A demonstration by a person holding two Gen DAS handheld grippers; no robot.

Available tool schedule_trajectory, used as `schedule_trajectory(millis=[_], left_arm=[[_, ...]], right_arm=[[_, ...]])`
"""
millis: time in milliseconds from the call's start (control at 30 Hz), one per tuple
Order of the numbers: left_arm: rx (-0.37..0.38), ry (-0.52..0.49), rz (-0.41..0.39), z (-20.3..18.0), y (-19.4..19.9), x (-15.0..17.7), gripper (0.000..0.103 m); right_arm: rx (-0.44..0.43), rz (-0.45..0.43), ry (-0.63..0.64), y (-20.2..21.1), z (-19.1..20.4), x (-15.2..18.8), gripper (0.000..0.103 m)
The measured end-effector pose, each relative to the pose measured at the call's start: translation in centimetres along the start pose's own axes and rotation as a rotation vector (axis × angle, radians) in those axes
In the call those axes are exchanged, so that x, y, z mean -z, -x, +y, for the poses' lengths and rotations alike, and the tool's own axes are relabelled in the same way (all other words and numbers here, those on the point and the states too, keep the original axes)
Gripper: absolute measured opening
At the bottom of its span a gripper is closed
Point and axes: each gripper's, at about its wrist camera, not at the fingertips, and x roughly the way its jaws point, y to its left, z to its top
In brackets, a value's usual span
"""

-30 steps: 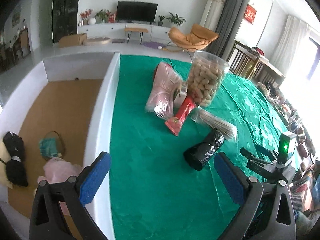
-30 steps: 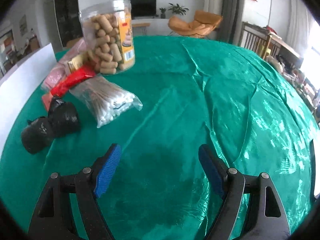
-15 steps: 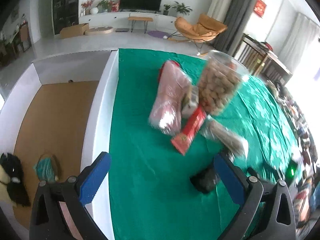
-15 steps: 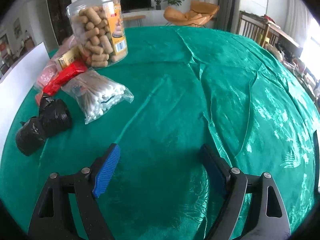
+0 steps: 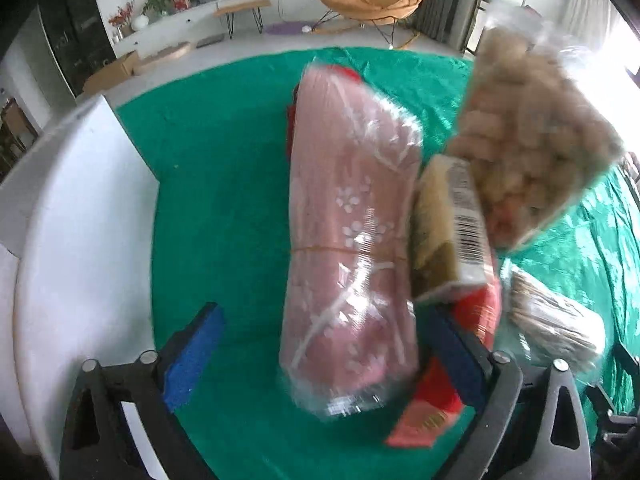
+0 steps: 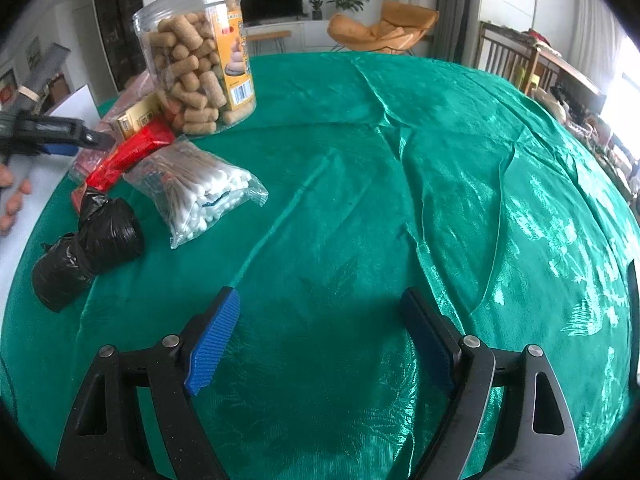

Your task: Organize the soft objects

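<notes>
Green satin cloth (image 6: 400,168) is spread over the table. A pink plastic-wrapped bundle (image 5: 352,248) is framed between the parted fingers of the left gripper (image 5: 320,344), without clear contact. Nothing is held between the spread fingers of the right gripper (image 6: 320,340); a black bag roll (image 6: 88,248) is seen far left of them.

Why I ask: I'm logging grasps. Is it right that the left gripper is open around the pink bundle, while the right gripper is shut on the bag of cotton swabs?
Not quite. In the right wrist view, the right gripper is open over bare green cloth; the cotton swabs lie apart, untouched. The left gripper is indeed open around the pink bundle.
</notes>
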Motion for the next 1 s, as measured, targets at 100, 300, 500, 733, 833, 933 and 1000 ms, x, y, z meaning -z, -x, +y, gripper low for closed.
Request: schedule_trajectory(millis=[100,300,500,733,833,933,1000], left_arm=[[0.127,0.005,0.003,0.4,-0.4,-0.1,0.018],[0.104,0.077,-0.054,0.9,2.9,1.5,0.016],[0.134,0.211,-0.024,1.8,8.1,7.5,0.016],[0.159,0.277,0.027,1.3,10.4,15.3,0.052],[0.117,0.2,0.012,-0.1,10.4,16.1,0.069],[0.057,0.144,-0.004,-1.0,10.6,16.0,0.073],[0.056,0.133,-0.034,-1.0,11.3,16.0,0.076]], right_arm=[[0.002,0.001,0.002,0.0,0.0,0.0,0.086],[0.002,0.001,0.001,0.0,0.1,0.0,0.086],[0.0,0.0,0.0,0.0,0.0,0.0,0.086],[-0.006,-0.001,-0.004,-0.1,0.1,-0.1,0.086],[-0.013,-0.003,-0.009,-0.1,0.1,-0.1,0.086],[-0.02,-0.005,-0.014,-0.1,0.0,-0.1,0.086],[-0.022,-0.006,-0.016,-0.1,0.0,-0.1,0.086]])
